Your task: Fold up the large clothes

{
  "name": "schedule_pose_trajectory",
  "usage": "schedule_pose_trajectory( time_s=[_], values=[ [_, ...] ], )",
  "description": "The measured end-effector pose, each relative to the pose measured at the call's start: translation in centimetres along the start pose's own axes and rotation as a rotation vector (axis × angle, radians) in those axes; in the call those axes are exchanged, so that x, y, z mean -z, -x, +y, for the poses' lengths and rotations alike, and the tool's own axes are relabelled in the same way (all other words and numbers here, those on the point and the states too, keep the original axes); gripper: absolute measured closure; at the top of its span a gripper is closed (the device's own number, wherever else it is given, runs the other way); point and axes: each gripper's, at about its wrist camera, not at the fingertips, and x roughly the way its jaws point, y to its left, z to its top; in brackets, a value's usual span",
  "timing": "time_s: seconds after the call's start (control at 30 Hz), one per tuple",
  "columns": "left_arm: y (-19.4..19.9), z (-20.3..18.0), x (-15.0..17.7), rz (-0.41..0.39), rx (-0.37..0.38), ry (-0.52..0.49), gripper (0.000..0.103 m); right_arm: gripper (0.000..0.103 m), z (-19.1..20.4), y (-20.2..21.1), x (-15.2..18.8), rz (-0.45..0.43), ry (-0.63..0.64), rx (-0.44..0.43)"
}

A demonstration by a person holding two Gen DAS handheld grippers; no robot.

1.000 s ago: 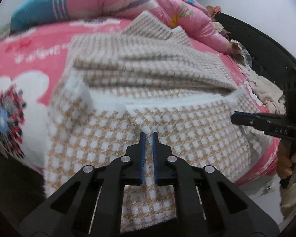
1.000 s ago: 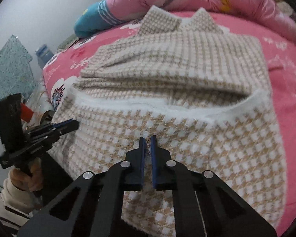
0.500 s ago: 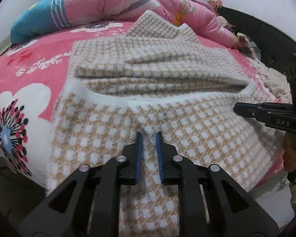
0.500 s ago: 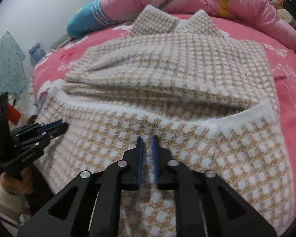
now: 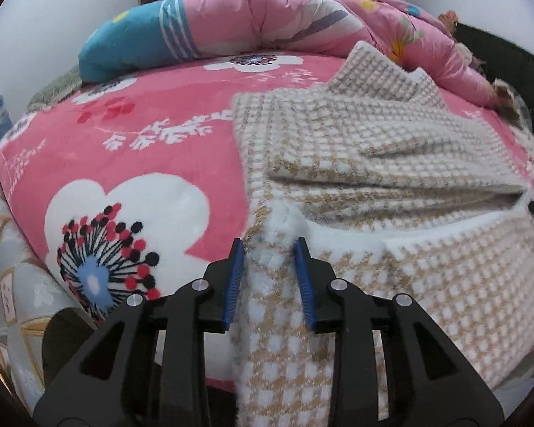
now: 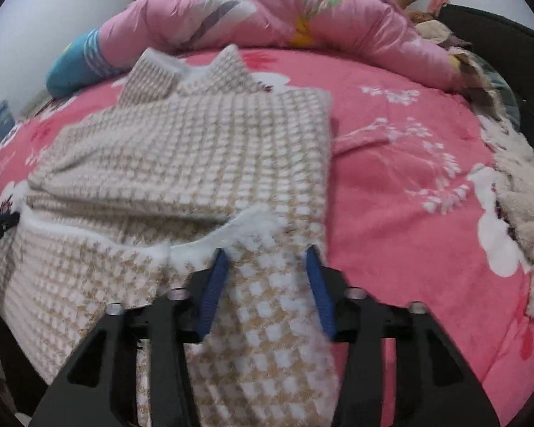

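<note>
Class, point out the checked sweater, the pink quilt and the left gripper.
Checked sweater (image 5: 427, 284): left wrist view, lower front panel.
Pink quilt (image 6: 267, 10): right wrist view, bunched top.
Left gripper (image 5: 268, 245): left wrist view, between fingertips.

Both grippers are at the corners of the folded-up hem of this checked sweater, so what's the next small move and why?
Probably close both. The left gripper and right gripper have just been opening, and each straddles a fluffy white hem corner of the beige-and-white checked knit sweater without pinching it.

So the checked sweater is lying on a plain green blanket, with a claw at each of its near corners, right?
Not quite: the blanket is pink with white flowers, not plain green, as the left wrist view shows. The sweater does lie on it, with the left claw and right claw at its near corners.
</note>
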Motion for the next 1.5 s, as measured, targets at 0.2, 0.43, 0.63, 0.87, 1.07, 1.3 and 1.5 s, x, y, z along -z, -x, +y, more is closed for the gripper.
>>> schedule_pose_trajectory(
  time_s=[0.2,0.43,0.63,0.87,1.07,1.3,1.5],
  values=[
    [1.4,-0.7,-0.8,-0.046,0.011,-0.040,0.095,0.095,0.4,2.4,-0.8,-0.096,-0.013,-0.003],
    [0.9,-0.9,-3.0,-0.081,-0.008,-0.042,0.095,0.095,-0.6,1.5,-2.1,-0.129,-0.057,0.012],
    [-1.8,-1.9,-1.3,-0.042,-0.079,-0.103,0.090,0.088,-0.5,-3.1,-1.0,-0.046,-0.022,0.031],
    [3.6,0.5,-2.1,-0.135,-0.025,-0.016,0.070,0.053,-3.1,2.6,-1.2,-0.113,-0.128,-0.016],
    [6.2,-3.4,-1.8,-0.125,0.312,-0.047,0.068,0.052,0.8,5.3,-1.0,-0.122,-0.077,-0.280],
    [-1.2,-8.0,1.0,0.058,0.256,-0.095,0.064,0.049,8.4,-4.5,0.4,0.112,0.031,-0.296],
    [2.8,-5.0,-0.4,-0.031,0.221,-0.059,0.064,0.049,6.1,0.8,-1.2,0.045,0.005,-0.225]
  ],
)
